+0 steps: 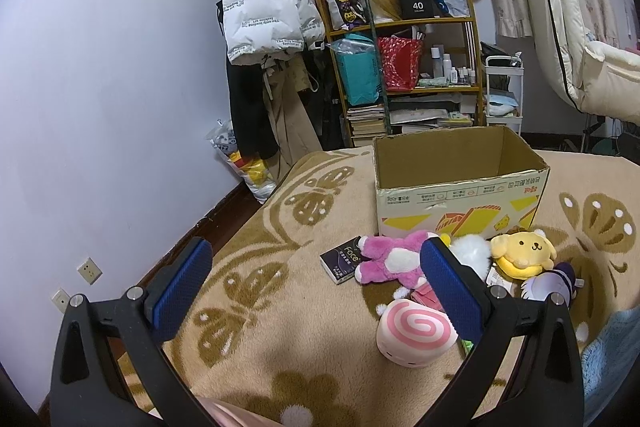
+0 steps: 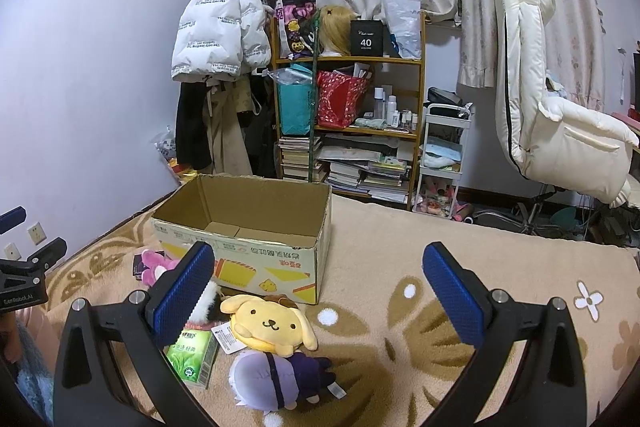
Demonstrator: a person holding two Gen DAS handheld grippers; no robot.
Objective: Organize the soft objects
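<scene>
The soft toys lie in a loose heap on the patterned blanket [image 2: 400, 327], just in front of the open cardboard box [image 2: 256, 227], which stands empty. Nearest my right claw [image 2: 318, 283] are the yellow dog plush [image 2: 272, 327] and, touching it on the near side, the lilac and purple plush [image 2: 276, 379]. A green tissue pack [image 2: 192, 359] sits beside them, partly behind my left finger pad. From my left claw [image 1: 316, 279] I see the pink swirl plush [image 1: 414, 331] closest, then the pink and white plush [image 1: 390, 257] lying against a dark tissue pack [image 1: 340, 259], with a white fluffy toy [image 1: 474, 251] between it and the yellow dog. Both my claws hang spread wide above the blanket, holding nothing. Beyond the box stand a wooden shelf [image 2: 420, 75] crammed with bags and books, a white puffer jacket [image 2: 216, 35] hanging on the wall, and a cream chair [image 2: 540, 107].
</scene>
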